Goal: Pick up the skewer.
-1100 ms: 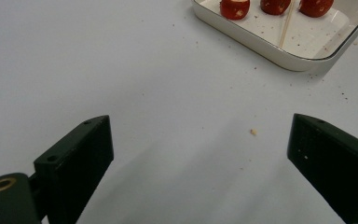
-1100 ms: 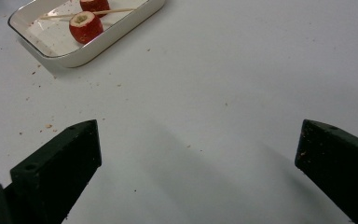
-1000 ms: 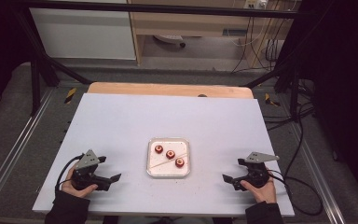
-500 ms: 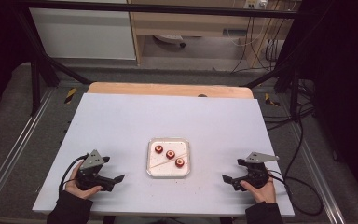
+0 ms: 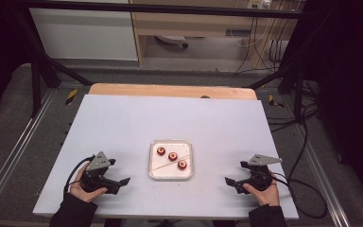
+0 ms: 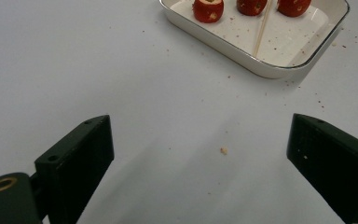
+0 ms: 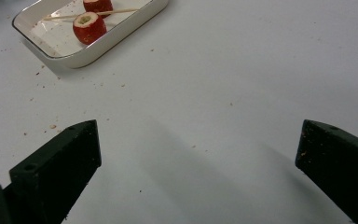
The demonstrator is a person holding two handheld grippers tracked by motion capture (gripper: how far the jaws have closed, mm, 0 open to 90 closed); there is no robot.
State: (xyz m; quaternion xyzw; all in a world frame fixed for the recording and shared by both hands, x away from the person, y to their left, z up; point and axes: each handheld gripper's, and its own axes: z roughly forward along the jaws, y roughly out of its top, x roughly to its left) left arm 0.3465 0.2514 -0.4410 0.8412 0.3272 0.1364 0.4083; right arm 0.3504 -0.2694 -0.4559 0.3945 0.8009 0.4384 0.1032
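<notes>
Toward the tabletop's front edge, midway along it, a white dish point(image 5: 171, 160) holds three red fruit pieces point(image 5: 172, 156) and a wooden skewer point(image 5: 172, 161). Left gripper point(image 5: 117, 182) and right gripper point(image 5: 231, 182) flank it near the front corners, jaws spread wide, empty.

Each black tool, left point(image 5: 123, 181) and right point(image 5: 230, 181), carries a grey three-cornered plate and a black cable; sleeves are dark.

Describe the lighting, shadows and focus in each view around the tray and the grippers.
High view: even light on the white table, dark surroundings, tray small and soft. Left gripper view: tray sharp, faint soft shadows on the table ahead of the open jaws. Right gripper view: tray sharp except a blurred top-left corner, with similar soft shadows.
</notes>
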